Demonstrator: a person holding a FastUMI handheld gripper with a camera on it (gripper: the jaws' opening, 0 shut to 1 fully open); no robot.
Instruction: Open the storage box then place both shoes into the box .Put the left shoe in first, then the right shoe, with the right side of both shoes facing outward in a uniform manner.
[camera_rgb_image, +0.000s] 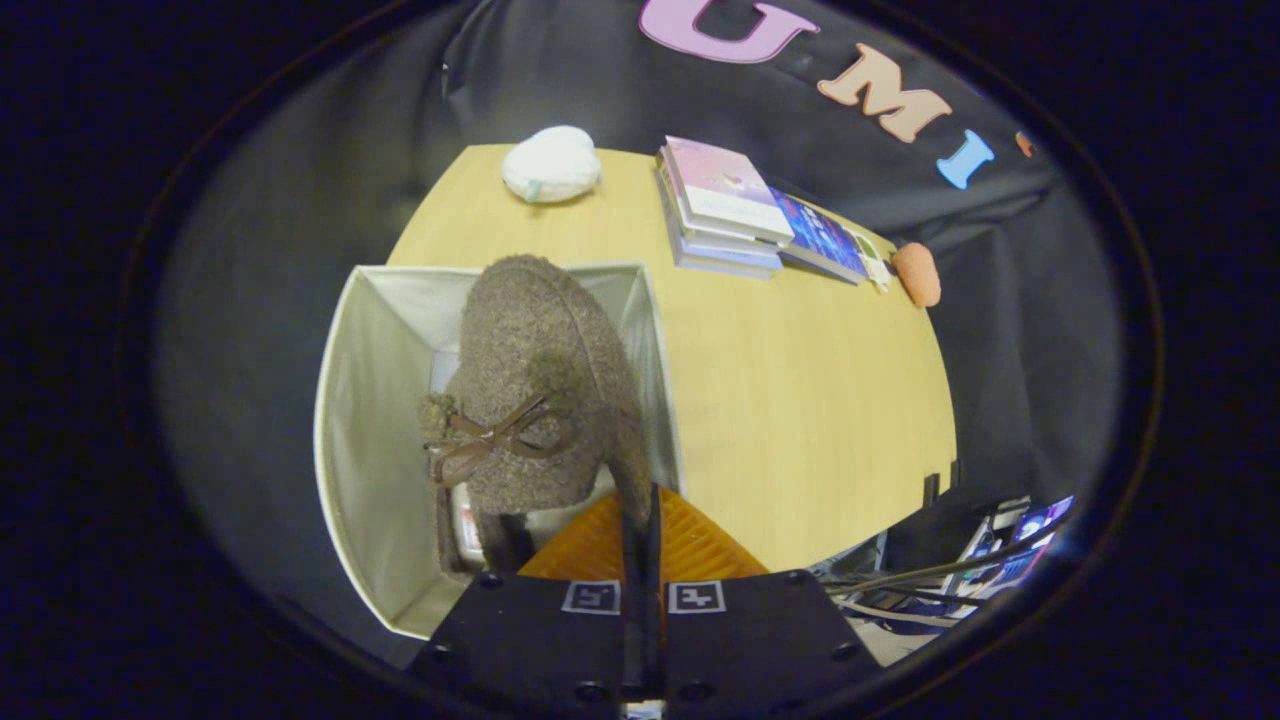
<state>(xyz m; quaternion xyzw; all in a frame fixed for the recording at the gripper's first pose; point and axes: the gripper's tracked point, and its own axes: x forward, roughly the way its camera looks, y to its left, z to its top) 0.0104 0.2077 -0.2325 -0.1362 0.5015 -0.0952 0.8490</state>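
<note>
So the gripper (640, 515) has its two fingers squeezed nearly together, pinching the back rim of a fuzzy brown shoe (535, 380), a curly fleece-type slipper with a thin brown bow on top. That shoe hangs toe-away from the fingers, right over the open storage box (375, 420) and partly down inside it, at about 11 o'clock from the fingertips. That box is a soft-sided fabric cube, pale cream lining, square mouth, top wide open. Down at its bottom, under the held shoe, there looks to be something else with a white patch (could be the other shoe, honestly too hidden to call).

The box sits on the near left corner of a light wood-grain table (800, 400). Way beyond the fingers at 12 o'clock there's a white, puffy, rounded thing (552, 164) near the far edge. At 1 o'clock sits a stack of books (722, 205), flat and glossy, with a small orange fuzzy oval (917, 274) just past them at the table's right edge.
</note>
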